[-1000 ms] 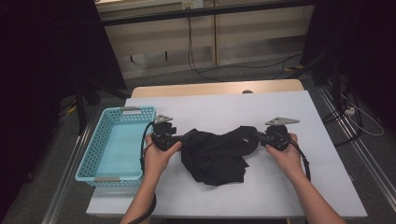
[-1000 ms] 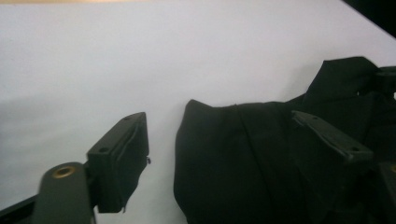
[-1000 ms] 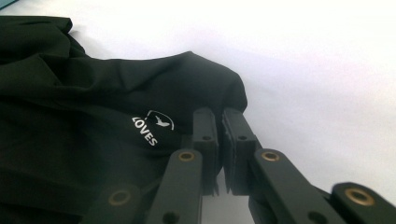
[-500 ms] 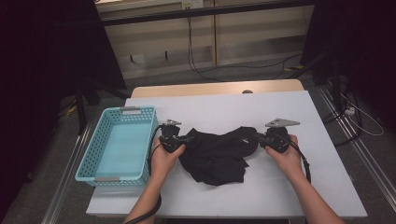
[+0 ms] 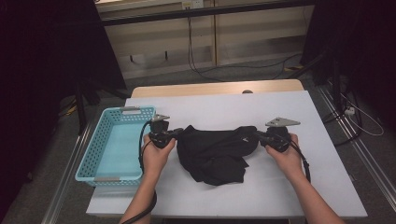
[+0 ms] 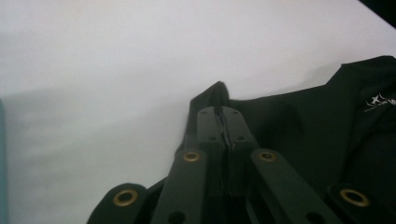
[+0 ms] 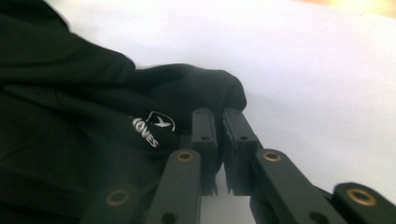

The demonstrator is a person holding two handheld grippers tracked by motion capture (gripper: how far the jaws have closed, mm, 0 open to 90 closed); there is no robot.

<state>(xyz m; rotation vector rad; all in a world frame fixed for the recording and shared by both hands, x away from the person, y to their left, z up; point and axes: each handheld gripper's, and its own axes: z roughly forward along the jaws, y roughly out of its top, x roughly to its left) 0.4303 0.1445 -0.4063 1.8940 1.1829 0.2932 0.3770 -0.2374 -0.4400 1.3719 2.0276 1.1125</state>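
A crumpled black garment (image 5: 212, 154) lies on the white table (image 5: 280, 196), stretched between both grippers. My left gripper (image 5: 180, 132) is shut on the garment's left edge; in the left gripper view the jaws pinch a fold of the black garment (image 6: 303, 126) at the left gripper's tip (image 6: 223, 112). My right gripper (image 5: 254, 134) is shut on the garment's right end. The right gripper view has the jaws of the right gripper (image 7: 219, 116) closed on a bunched corner of the black garment (image 7: 93, 102), near a small white logo (image 7: 152, 127).
A light blue plastic basket (image 5: 100, 154) sits at the table's left edge, just left of my left hand. A tan board (image 5: 215, 88) runs along the table's far side. Cables lie on the floor behind. White tabletop shows in front of and beyond the garment.
My left gripper has slid right with the garment's left edge, bunching the cloth closer together. The right gripper has stayed put.
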